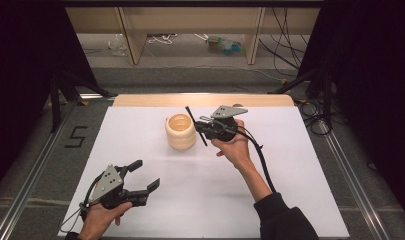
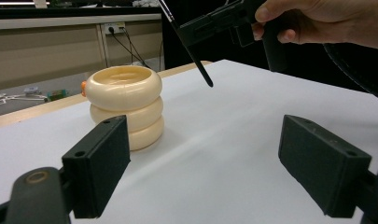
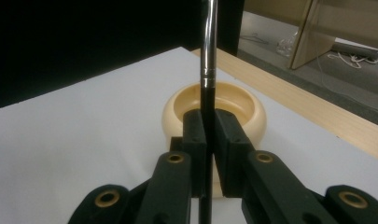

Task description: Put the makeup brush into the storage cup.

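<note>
A cream ribbed holder [image 1: 180, 131] [image 2: 126, 105] [image 3: 242, 107], shaped like three stacked rings with an open top, stands mid-table on the white sheet. My right gripper [image 1: 199, 129] [image 3: 209, 126] hovers just right of it, shut on a slim black brush [image 1: 192, 120] [image 2: 196, 56] [image 3: 208, 46] with a silver band. The brush slants, its dark lower end in the air beside the holder. My left gripper [image 1: 146, 175] [image 2: 212, 158] rests open near the front left corner, nothing between its fingers.
The white sheet [image 1: 270, 190] covers the table, with a wooden strip [image 1: 205, 100] along the far edge. A small orange bit [image 2: 84, 86] peeks from behind the holder. Beyond the table stand wooden shelf legs and loose cables on the floor.
</note>
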`<state>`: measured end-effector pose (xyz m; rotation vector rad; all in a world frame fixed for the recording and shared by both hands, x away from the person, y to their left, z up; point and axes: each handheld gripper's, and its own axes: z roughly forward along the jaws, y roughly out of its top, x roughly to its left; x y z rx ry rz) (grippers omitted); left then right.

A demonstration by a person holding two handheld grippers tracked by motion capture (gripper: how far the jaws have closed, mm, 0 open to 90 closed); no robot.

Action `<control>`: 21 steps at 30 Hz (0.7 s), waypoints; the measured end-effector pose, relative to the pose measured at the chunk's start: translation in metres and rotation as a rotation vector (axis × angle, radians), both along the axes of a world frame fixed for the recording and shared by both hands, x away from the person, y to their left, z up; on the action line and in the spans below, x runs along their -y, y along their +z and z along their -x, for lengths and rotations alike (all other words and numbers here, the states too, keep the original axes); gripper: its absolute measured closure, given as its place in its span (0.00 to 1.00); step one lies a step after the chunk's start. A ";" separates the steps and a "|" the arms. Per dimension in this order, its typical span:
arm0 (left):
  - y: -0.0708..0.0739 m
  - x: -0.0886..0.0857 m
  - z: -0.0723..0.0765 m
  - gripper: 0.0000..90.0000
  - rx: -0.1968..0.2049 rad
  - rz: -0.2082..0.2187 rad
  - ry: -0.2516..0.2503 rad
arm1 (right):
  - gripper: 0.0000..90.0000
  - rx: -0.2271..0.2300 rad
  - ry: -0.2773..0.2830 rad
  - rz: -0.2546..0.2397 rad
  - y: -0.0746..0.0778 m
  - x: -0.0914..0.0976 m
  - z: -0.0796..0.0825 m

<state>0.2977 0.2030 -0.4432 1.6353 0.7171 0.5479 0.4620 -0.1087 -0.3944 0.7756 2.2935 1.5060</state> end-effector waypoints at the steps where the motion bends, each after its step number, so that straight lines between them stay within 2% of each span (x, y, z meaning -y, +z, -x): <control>1: 0.000 0.000 0.000 0.18 0.000 0.000 0.000 | 0.93 0.000 0.000 0.000 0.000 0.000 0.000; 13: 0.000 0.000 0.000 0.18 0.003 0.003 -0.003 | 0.93 0.020 -0.005 -0.062 0.007 -0.004 -0.006; 21: 0.000 0.000 0.000 0.18 0.004 0.004 -0.004 | 0.93 0.029 -0.025 -0.084 0.008 -0.005 -0.009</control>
